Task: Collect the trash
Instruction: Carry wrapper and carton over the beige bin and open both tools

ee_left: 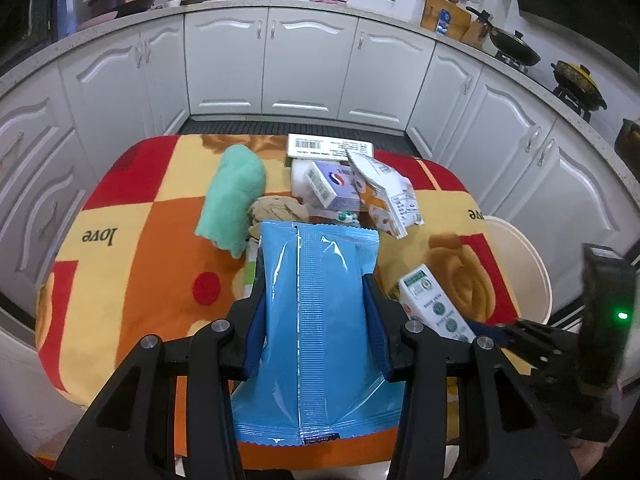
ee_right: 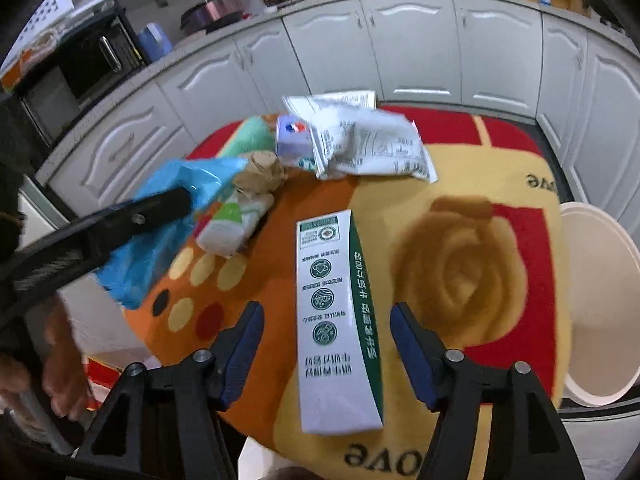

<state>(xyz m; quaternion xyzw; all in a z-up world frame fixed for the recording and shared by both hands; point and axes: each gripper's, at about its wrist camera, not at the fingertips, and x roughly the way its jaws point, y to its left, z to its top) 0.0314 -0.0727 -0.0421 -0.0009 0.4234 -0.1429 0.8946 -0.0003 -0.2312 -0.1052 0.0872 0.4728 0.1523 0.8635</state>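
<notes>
Taking the white bin at the table's right edge as my marker, I start farthest from it: my left gripper is clenched on a blue snack packet, pads pressing its sides, lifted clear of the patterned cloth so it can travel binward. Beyond the packet, the rest of the litter sits heaped — green towel, crumpled brown paper, small purple box, white printed wrappers. Nearer the bin, my right gripper hangs over a long white-and-green carton lying flat; my jaws straddle it, released, pads not touching — lined up along its length, I judge, for a pinch across its narrow width.
</notes>
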